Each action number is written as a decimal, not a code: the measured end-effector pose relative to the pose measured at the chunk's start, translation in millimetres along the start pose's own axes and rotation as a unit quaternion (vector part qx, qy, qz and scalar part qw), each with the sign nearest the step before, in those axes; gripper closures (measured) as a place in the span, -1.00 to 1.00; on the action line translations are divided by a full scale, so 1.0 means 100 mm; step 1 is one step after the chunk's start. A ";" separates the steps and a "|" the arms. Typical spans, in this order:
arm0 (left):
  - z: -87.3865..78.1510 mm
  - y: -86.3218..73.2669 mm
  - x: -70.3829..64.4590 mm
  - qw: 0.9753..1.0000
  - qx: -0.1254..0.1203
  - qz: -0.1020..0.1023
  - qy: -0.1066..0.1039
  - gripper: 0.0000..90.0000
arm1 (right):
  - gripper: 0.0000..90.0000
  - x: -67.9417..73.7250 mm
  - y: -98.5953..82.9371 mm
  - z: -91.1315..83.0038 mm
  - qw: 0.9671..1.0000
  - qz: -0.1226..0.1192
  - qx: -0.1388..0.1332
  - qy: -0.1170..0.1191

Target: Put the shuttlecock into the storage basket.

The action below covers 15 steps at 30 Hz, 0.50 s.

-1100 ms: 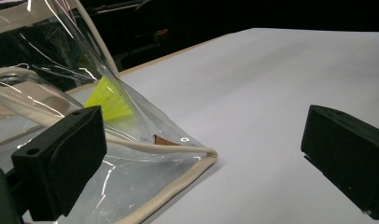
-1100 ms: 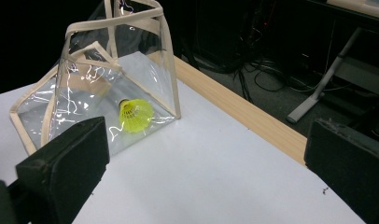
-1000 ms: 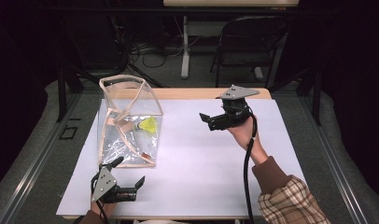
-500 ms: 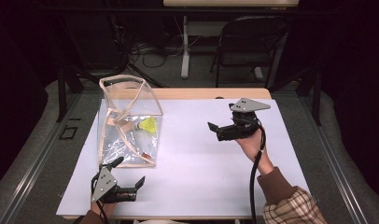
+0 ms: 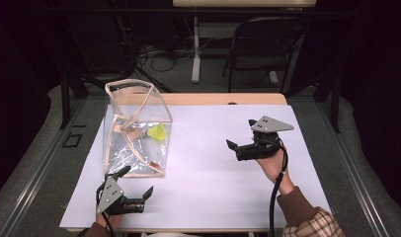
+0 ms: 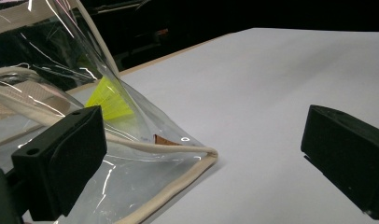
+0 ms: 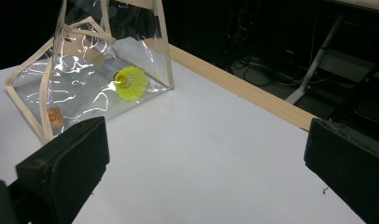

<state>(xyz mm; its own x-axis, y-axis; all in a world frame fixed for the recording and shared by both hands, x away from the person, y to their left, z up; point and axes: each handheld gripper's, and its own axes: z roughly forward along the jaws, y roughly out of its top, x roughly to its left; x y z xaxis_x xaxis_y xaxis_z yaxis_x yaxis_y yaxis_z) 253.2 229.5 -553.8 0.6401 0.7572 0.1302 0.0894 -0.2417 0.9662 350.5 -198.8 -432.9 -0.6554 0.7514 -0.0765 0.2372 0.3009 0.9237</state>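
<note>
Right claw (image 5: pixel 239 139) moved back from clear pouch (image 5: pixel 135 129), lower, toward person.

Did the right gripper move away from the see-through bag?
Yes. The right gripper drew back toward the person and the table's right edge, farther from the clear bag, jaws open.

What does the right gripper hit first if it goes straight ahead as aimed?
Likely the clear bag with the yellow shuttlecock inside. The right gripper is open, and its own view shows only bare white table before the bag. Depth is unclear, so it could pass just beside it.

No readable text, label or number anywhere.
</note>
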 end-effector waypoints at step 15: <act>0.00 0.00 0.00 1.000 -0.001 -0.001 0.001 -1.00 | -1.00 0.05 -0.27 -0.22 1.000 0.002 -0.012 -0.003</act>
<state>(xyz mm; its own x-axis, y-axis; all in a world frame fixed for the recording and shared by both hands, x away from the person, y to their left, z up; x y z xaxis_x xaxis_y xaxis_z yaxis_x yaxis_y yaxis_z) 253.4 229.1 -554.0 0.6379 0.7591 0.1298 0.0888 -0.2399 0.9667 325.0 -215.5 -449.7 -0.6502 0.7561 -0.0746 0.2233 0.2839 0.9325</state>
